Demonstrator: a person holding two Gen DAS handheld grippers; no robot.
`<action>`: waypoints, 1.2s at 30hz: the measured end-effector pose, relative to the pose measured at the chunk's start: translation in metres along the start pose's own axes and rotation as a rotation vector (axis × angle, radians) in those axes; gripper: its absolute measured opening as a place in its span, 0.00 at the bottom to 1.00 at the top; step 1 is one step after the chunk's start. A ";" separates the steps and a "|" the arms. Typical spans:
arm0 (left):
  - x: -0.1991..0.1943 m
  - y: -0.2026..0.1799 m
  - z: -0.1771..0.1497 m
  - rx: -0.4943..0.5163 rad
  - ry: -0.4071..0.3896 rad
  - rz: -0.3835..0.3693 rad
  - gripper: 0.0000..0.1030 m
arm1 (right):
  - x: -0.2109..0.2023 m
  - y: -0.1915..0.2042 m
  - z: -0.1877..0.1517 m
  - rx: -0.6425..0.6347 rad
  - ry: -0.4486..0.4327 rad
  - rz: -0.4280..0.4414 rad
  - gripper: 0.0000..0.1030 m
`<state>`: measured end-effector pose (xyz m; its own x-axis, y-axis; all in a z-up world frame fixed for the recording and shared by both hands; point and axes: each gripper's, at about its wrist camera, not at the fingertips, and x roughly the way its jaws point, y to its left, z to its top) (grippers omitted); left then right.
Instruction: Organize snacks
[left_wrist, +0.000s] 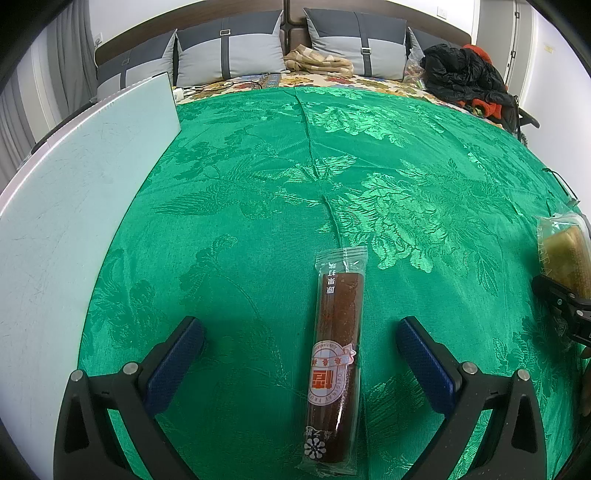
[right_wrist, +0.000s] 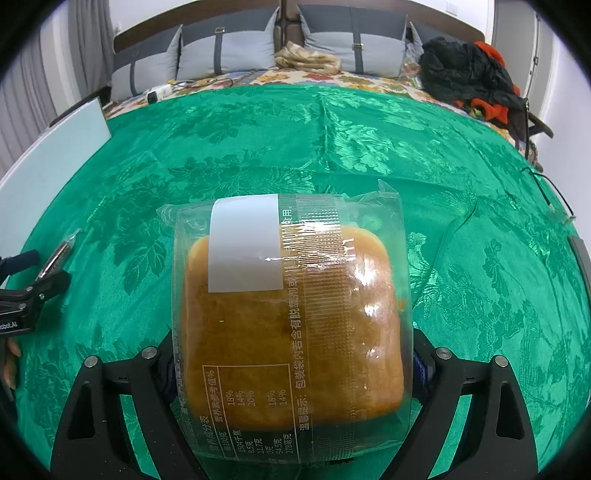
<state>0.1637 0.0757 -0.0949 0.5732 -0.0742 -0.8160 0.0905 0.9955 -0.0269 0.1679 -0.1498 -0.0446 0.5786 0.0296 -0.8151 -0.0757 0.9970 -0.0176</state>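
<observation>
Two wrapped snacks on a glossy green brocade cloth (left_wrist: 369, 147), one between each claw's fingers.
The left claw (left_wrist: 300, 341) gapes wide, untouched around a long dark fruit roll (left_wrist: 334, 365) in clear film. The right claw (right_wrist: 291, 365) stands spread, its pads hidden beside a square golden cake (right_wrist: 291, 325) in crinkly wrap; contact unclear. Bare cloth lies ahead; a pale board (left_wrist: 74, 206) sits far left.

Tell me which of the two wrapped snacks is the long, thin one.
The dark red-brown fruit roll, lying lengthwise on the green cloth between the left gripper fingers. The other snack, the bagged bread at the right gripper, is broad and square.
</observation>
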 end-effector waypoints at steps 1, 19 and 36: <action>0.000 0.000 0.000 0.000 0.000 0.000 1.00 | 0.000 0.000 0.000 0.000 0.000 0.000 0.89; -0.002 -0.001 0.000 0.019 0.038 -0.012 1.00 | 0.000 0.000 -0.001 0.000 0.000 0.001 0.89; -0.030 -0.006 0.004 0.036 0.154 -0.170 0.18 | -0.012 -0.010 0.030 0.011 0.219 0.101 0.71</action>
<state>0.1488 0.0719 -0.0682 0.4162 -0.2283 -0.8802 0.2054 0.9666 -0.1535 0.1864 -0.1581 -0.0169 0.3783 0.1144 -0.9186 -0.1145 0.9905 0.0762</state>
